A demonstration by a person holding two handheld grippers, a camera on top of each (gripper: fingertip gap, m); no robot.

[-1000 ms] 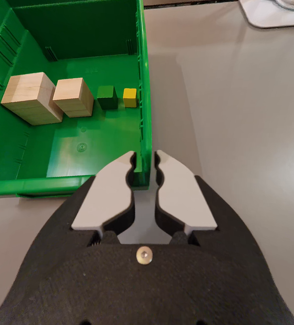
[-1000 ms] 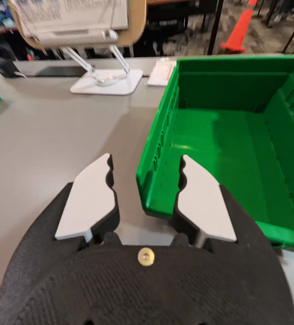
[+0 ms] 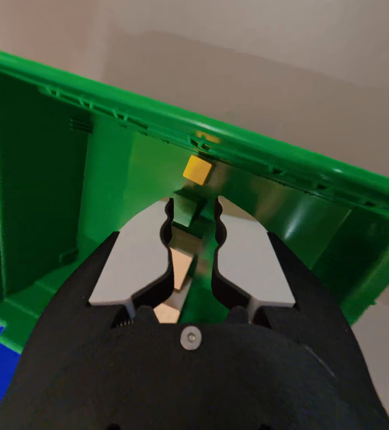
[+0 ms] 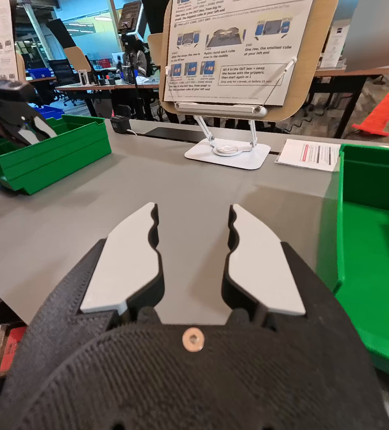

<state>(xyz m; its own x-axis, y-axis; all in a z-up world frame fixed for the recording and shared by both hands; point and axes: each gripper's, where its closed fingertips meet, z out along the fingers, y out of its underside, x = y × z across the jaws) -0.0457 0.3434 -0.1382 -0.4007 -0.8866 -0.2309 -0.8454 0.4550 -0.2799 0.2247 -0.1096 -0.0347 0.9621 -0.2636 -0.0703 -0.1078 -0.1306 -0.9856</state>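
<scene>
Two green bins (image 4: 49,158) (image 4: 375,232) flank document stand (image 4: 228,151) on table (image 4: 189,186)

Left wrist view close inside left green bin (image 3: 235,144); right view wide, shares it.

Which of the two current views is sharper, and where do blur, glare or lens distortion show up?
Right wrist view is the sharper: the document stand and right gripper are crisp, though wide-angle bending tilts the right green bin. Left wrist view is smeared by motion: the yellow cube and green cube look soft, and glare streaks the left green bin wall near the left gripper.
</scene>
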